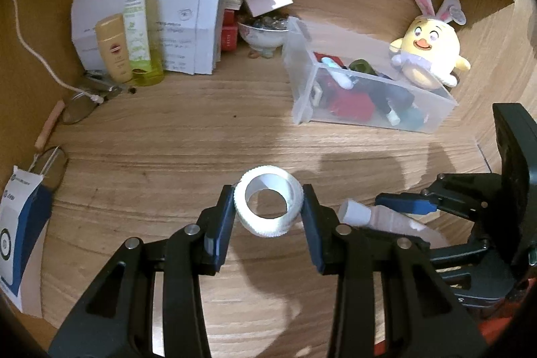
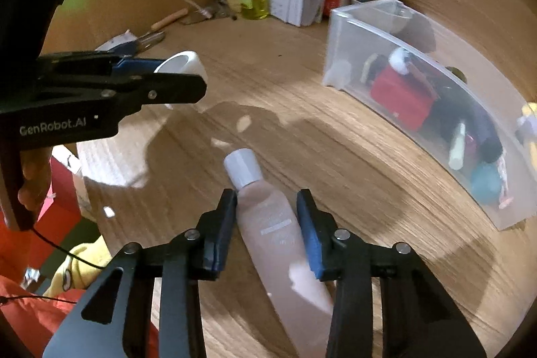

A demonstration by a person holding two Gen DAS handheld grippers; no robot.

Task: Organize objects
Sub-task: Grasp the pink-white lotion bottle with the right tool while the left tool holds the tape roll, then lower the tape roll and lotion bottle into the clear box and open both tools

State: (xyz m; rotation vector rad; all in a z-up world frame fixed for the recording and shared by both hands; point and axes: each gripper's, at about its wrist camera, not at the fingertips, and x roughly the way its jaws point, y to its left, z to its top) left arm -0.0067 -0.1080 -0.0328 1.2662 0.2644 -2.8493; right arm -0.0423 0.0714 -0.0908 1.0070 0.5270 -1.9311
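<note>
White tape roll (image 1: 268, 207) is sitting clenched between the blue pads of the left hand-held gripper (image 1: 268, 210), raised over the wooden surface (image 1: 188, 136). The right hand-held gripper (image 2: 266, 217) is grasping a pale pink bottle (image 2: 278, 234) with a white cap pointing ahead. "GenRobot.AI" is showing on the left tool's side, and the clear bin (image 2: 419, 96) is lying ahead to the right.

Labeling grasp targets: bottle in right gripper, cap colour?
White cap on a pale pink bottle; clearest in right wrist view.
</note>
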